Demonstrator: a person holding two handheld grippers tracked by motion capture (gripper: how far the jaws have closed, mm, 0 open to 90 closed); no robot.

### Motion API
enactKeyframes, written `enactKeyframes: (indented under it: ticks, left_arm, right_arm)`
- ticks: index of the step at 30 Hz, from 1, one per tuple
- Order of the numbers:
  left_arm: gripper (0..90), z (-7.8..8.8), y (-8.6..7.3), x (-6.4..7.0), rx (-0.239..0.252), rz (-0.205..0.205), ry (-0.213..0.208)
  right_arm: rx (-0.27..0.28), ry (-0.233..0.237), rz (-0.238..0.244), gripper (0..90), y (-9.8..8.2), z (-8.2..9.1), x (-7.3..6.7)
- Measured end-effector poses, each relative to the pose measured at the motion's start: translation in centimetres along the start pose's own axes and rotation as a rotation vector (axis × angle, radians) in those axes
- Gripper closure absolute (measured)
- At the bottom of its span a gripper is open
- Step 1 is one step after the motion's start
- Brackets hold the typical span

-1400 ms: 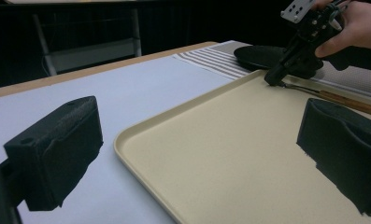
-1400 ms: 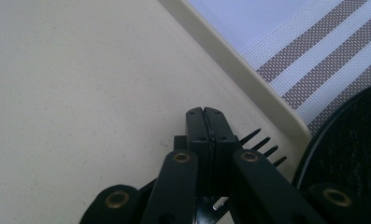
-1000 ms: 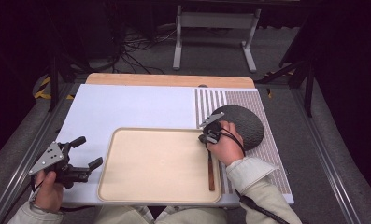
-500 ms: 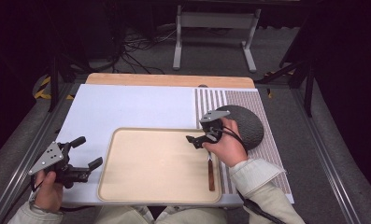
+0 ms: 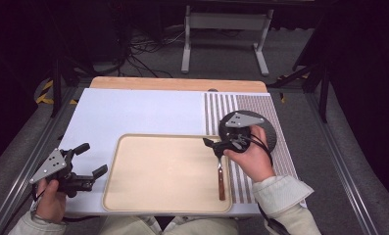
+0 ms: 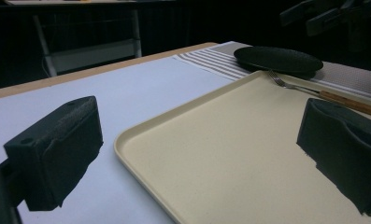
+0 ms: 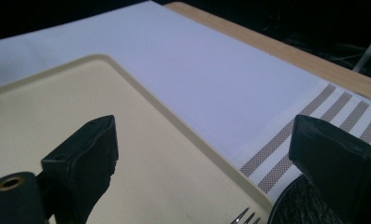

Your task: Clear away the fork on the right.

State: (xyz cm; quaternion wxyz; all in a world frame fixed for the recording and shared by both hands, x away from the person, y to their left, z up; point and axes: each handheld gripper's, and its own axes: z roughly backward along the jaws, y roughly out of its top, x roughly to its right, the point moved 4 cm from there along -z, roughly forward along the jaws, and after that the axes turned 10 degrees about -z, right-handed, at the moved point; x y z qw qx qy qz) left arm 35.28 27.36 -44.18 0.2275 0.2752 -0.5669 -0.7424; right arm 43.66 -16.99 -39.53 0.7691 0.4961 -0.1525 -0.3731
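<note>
My right gripper (image 5: pixel 212 146) has its jaws spread wide with nothing between them; in the right gripper view they frame the tray's far corner and the fork tines (image 7: pixel 246 217) at the bottom edge. In the high view that gripper sits right of centre, above the tray's right rim, pointing left, with the right hand (image 5: pixel 251 156) wrapped behind it and the pale sleeve (image 5: pixel 285 196) running off toward the lower right. Just behind it, the dark round plate (image 5: pixel 273 134) rests on the striped mat (image 5: pixel 260 105). The fork (image 5: pixel 220 176) lies along the tray's right side, wooden handle toward the bottom of the frame, tines toward the gripper, apart from the jaws. My left gripper (image 5: pixel 91 159) is at the lower left, jaws also wide apart and empty, aimed right at the tray's left rim; the left hand (image 5: pixel 50 196) holds it low over the white sheet (image 5: pixel 138 112). The beige tray (image 5: pixel 162 169) itself is bare across its middle. Open white surface spreads across the upper left, bounded by the wooden table edge (image 5: pixel 177 84) at the far side.
</note>
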Motion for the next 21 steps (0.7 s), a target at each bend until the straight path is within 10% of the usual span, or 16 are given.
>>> enactKeyframes:
  ticks: [13, 21]
  left_arm:
    - [0.7, 0.0, 0.1, 0.0, 0.006, 0.002, 0.004]
    - [0.7, 0.0, 0.1, 0.0, 0.019, 0.004, 0.002]
  right_arm:
    - [0.286, 0.0, -0.067, 5.8, -3.8, 6.7, 1.6]
    - [0.358, -0.002, -0.089, 4.6, -7.4, 9.1, 2.5]
